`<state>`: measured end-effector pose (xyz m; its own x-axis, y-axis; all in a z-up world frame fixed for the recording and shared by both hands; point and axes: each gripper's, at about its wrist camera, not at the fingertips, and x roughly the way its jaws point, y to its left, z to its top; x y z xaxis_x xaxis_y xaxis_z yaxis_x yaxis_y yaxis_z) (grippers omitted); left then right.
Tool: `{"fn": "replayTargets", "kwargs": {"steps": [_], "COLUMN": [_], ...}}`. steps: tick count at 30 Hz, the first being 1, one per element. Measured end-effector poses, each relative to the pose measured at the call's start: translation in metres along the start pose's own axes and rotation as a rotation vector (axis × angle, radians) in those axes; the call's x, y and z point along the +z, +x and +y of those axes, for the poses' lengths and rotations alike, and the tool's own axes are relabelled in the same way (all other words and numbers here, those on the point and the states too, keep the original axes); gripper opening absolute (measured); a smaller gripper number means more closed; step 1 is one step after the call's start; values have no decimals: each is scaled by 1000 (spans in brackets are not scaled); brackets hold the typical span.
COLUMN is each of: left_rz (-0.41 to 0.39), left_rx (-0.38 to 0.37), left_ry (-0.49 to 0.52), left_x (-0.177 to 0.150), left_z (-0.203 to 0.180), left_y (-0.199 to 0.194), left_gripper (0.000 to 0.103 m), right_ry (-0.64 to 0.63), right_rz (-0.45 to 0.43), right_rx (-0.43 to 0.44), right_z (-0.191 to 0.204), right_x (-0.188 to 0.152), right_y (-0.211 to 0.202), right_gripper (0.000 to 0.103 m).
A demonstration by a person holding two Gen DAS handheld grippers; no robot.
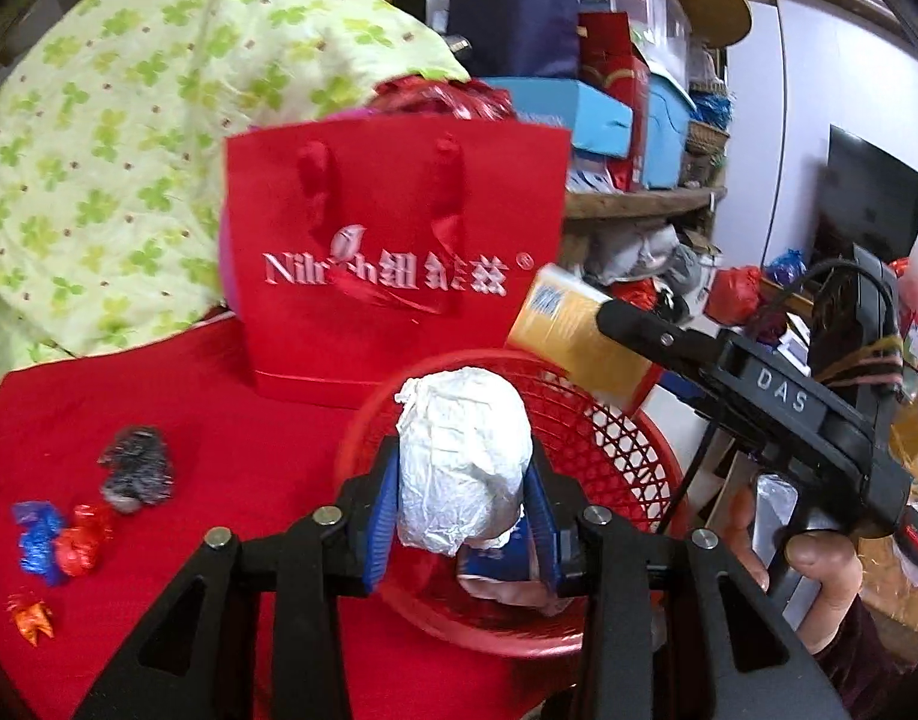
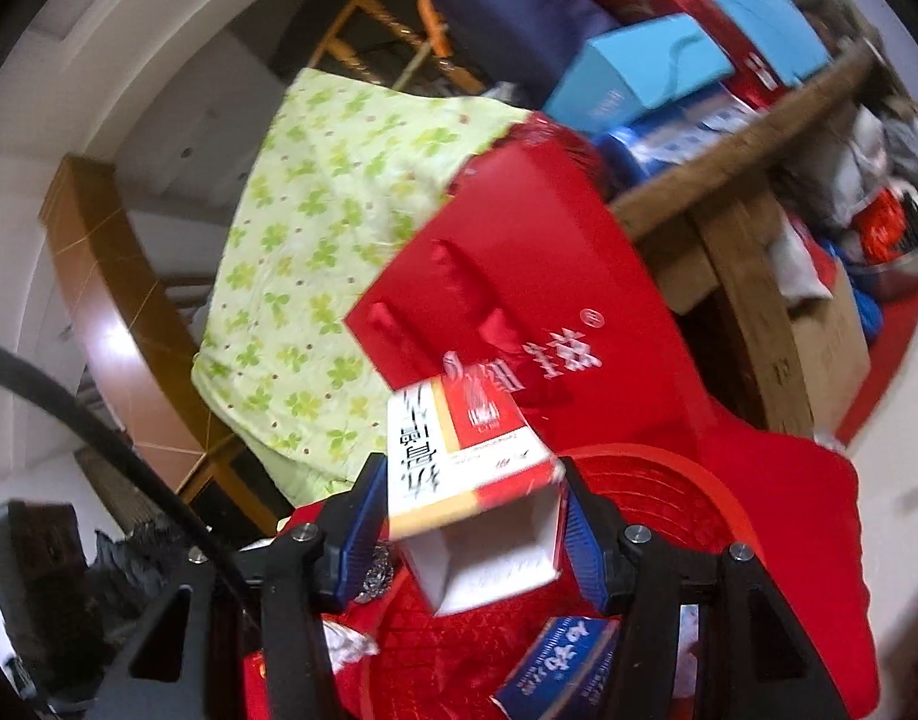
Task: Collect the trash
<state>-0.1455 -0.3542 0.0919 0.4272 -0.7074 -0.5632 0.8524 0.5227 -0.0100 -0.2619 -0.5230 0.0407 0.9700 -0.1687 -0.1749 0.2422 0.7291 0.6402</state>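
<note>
My left gripper (image 1: 462, 495) is shut on a crumpled white paper ball (image 1: 462, 462) and holds it over the red plastic basket (image 1: 615, 444). My right gripper (image 2: 474, 516) is shut on an open red, white and yellow carton (image 2: 471, 480) above the same basket (image 2: 687, 498); in the left wrist view the carton (image 1: 573, 330) hangs over the basket's far rim. A blue box (image 2: 555, 660) lies in the basket. A grey foil wad (image 1: 136, 468), a blue wrapper (image 1: 36, 534), a red wrapper (image 1: 84, 540) and an orange wrapper (image 1: 32, 615) lie on the red cloth (image 1: 219, 420) at the left.
A red paper gift bag (image 1: 393, 252) stands just behind the basket. A green clover-print blanket (image 1: 129, 150) lies behind it to the left. Stacked boxes (image 1: 609, 108) and a cluttered wooden shelf (image 1: 639, 204) fill the right background.
</note>
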Motion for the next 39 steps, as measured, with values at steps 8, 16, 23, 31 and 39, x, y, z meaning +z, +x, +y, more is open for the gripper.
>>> {"fn": "replayTargets", "kwargs": {"steps": [8, 16, 23, 31, 39], "left_rz": [43, 39, 75, 98, 119], "left_rx": [31, 150, 300, 465, 534], "left_ry": [13, -10, -98, -280, -421], "left_x": [-16, -46, -94, -147, -189], "left_z": [-3, 35, 100, 180, 229], "left_y": [17, -13, -44, -78, -84], "left_gripper": [62, 71, 72, 73, 74], "right_ry": [23, -62, -282, -529, -652], "right_rz": [14, -5, -61, 11, 330], "right_rx": [-11, 50, 138, 273, 116], "right_z": [-5, 28, 96, 183, 216], "right_x": [3, -7, -36, -104, -178], "right_y": [6, 9, 10, 37, 123], "right_gripper": [60, 62, 70, 81, 82]}}
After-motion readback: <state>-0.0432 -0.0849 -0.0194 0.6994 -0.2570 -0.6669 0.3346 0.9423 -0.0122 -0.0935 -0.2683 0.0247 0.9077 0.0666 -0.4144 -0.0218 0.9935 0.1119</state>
